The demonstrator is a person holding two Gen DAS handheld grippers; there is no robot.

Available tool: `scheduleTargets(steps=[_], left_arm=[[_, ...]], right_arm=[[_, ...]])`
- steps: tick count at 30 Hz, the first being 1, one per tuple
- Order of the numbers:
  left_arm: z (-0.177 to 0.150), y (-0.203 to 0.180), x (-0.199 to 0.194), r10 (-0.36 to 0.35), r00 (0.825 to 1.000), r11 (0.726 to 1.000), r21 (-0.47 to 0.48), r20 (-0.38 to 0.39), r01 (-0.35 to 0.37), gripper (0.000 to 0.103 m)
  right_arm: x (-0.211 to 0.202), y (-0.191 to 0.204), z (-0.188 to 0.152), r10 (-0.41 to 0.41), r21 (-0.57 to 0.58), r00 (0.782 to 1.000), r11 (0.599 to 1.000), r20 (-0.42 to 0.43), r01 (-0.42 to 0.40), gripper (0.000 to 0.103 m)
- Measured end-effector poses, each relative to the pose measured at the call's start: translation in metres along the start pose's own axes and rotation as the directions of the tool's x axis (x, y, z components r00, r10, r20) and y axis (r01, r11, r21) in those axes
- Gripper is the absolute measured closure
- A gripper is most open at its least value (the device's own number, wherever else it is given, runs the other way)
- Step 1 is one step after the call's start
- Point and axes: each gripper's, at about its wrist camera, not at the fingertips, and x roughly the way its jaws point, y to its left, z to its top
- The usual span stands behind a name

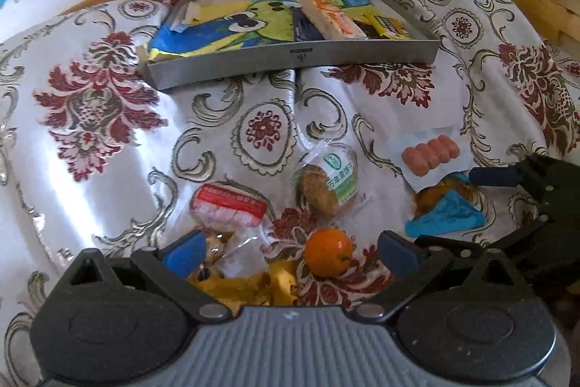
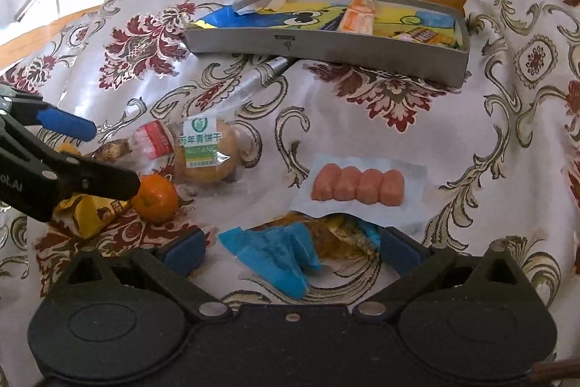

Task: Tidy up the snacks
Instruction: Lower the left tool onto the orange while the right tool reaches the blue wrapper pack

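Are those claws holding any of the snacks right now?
No. The left claw and right claw are both open, hovering over the snacks.

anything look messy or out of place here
Yes. Most snacks lie loose on the tablecloth instead of in the grey tray: the sausage pack overlaps a crumpled blue-and-orange wrapper, and the orange sits among scattered packets. The cloth is also wrinkled under the tray.
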Motion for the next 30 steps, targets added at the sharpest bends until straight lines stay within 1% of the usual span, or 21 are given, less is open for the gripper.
scheduleTargets(steps=[6, 10, 11, 13, 15, 16, 19, 21, 23, 28, 30], left_arm=[[0.004, 0.0, 0.016, -0.072, 0.997, 0.997, -0.026, -0.031, 0.071, 0.003], [0.005, -0.001, 0.024, -0.1, 0.994, 0.995, -0.003, -0.035, 0.1, 0.005], [0.004, -0.002, 0.027, -0.106, 0.994, 0.994, 0.002, -0.039, 0.107, 0.007], [0.003, 0.0, 0.032, -0.132, 0.99, 0.991, -0.003, -0.057, 0.132, 0.011], [0.001, 0.003, 0.036, -0.171, 0.983, 0.985, -0.009, -0.073, 0.17, 0.019], [0.0, 0.004, 0.037, -0.186, 0.98, 0.983, -0.007, -0.075, 0.186, 0.02], [-0.002, 0.005, 0.037, -0.224, 0.972, 0.974, -0.001, -0.072, 0.225, 0.026], [-0.003, 0.005, 0.038, -0.245, 0.967, 0.969, 0.005, -0.077, 0.246, 0.037], [-0.003, 0.006, 0.04, -0.258, 0.963, 0.966, 0.0, -0.081, 0.259, 0.042], [-0.003, 0.009, 0.044, -0.271, 0.959, 0.962, -0.023, -0.079, 0.27, 0.05], [-0.004, 0.01, 0.045, -0.27, 0.96, 0.963, -0.03, -0.081, 0.268, 0.058]], right_arm=[[0.005, -0.006, 0.002, 0.001, 0.023, 1.0, 1.0, 0.004, -0.001, 0.001], [0.008, -0.007, 0.002, -0.008, 0.025, 1.0, 1.0, -0.003, 0.008, 0.001], [0.008, -0.006, 0.002, -0.012, 0.02, 1.0, 1.0, -0.006, 0.013, 0.001], [0.009, -0.002, 0.002, -0.039, -0.001, 0.999, 0.999, -0.015, 0.039, 0.001], [0.01, 0.003, 0.001, -0.068, -0.023, 0.997, 0.997, -0.021, 0.068, 0.001], [0.01, 0.004, 0.001, -0.077, -0.03, 0.997, 0.997, -0.022, 0.077, 0.001], [0.011, 0.004, 0.001, -0.079, -0.028, 0.997, 0.997, -0.022, 0.078, 0.001], [0.012, 0.001, 0.002, -0.066, -0.016, 0.997, 0.998, -0.026, 0.066, 0.001], [0.013, -0.001, 0.003, -0.057, -0.007, 0.998, 0.998, -0.031, 0.056, 0.001], [0.015, -0.002, 0.004, -0.052, -0.01, 0.998, 0.999, -0.04, 0.052, 0.003], [0.016, -0.002, 0.005, -0.049, -0.008, 0.998, 0.999, -0.04, 0.049, 0.006]])
